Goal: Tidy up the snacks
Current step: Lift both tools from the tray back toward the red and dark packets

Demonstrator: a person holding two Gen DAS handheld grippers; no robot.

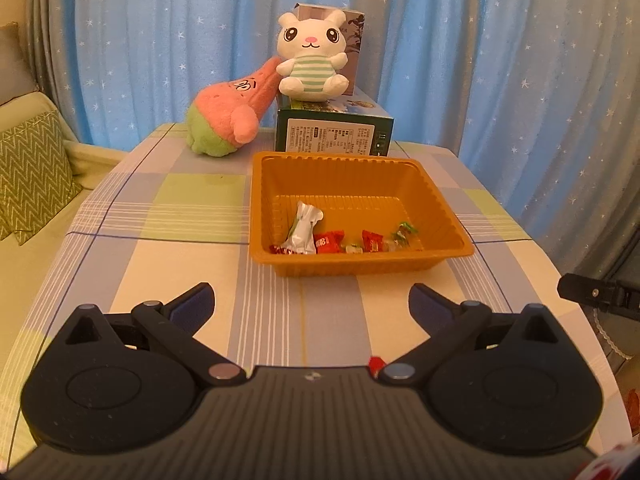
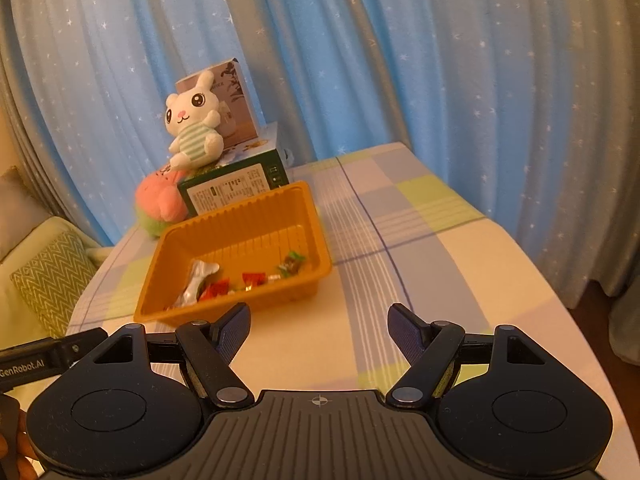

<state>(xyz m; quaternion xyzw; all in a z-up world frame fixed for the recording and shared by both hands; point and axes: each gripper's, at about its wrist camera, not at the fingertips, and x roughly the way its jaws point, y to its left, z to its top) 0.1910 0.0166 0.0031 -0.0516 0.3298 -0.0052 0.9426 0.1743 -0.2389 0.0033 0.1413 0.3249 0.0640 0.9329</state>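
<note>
An orange plastic tray [image 1: 360, 172] [image 2: 240, 224] sits mid-table holding several wrapped snacks: a silver packet [image 1: 302, 228] [image 2: 198, 280], red candies [image 1: 330, 240] [image 2: 254, 278] and a green-wrapped one [image 1: 404, 232] [image 2: 294, 262]. My left gripper [image 1: 310, 302] hovers above the cloth in front of the tray, open wide, nothing between its fingers. A small red piece [image 1: 376, 363] peeks out by its right linkage. My right gripper [image 2: 318, 326] hangs to the right of the tray's near corner, open and empty. Part of the other gripper [image 2: 48, 354] shows at the left edge.
A checked tablecloth [image 1: 192, 256] [image 2: 420, 264] covers the table. Behind the tray stand a green box [image 1: 334, 132] [image 2: 236, 186], a white rabbit plush [image 1: 312, 56] [image 2: 194, 126] on it and a pink-green plush [image 1: 226, 120] [image 2: 160, 204]. Blue curtains [image 1: 480, 60] hang behind; a sofa cushion [image 1: 28, 172] lies left.
</note>
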